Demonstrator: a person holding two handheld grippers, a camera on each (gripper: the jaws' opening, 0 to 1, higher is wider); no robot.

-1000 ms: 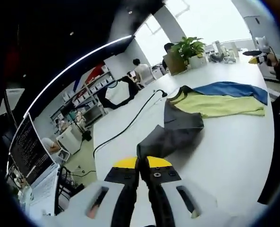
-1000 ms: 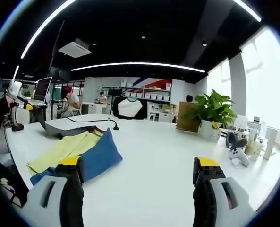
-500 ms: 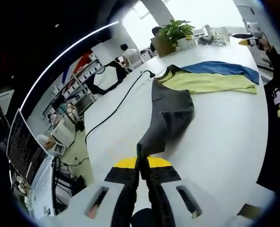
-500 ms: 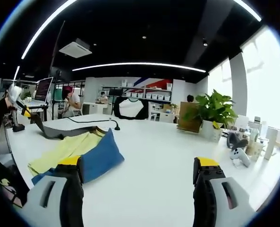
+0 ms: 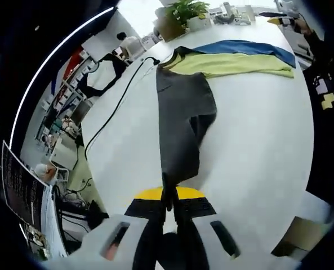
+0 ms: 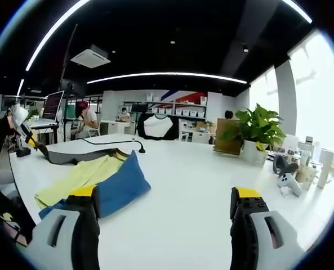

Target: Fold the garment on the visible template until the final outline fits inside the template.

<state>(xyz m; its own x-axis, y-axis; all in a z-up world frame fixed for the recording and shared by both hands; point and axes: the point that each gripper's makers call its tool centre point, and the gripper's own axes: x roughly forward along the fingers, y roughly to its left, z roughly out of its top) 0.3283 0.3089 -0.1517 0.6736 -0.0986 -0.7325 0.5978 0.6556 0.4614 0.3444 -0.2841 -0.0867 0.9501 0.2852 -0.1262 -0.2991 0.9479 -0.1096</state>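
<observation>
Garment sleeve is clenched in the raised left gripper; right gripper hovers, jaws apart.

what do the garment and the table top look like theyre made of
The garment: soft matte fabric, likely knit; it drapes and creases where the left tool pinches its grey part. The table top: smooth white, faintly glossy, perhaps laminate; hard to tell.
</observation>
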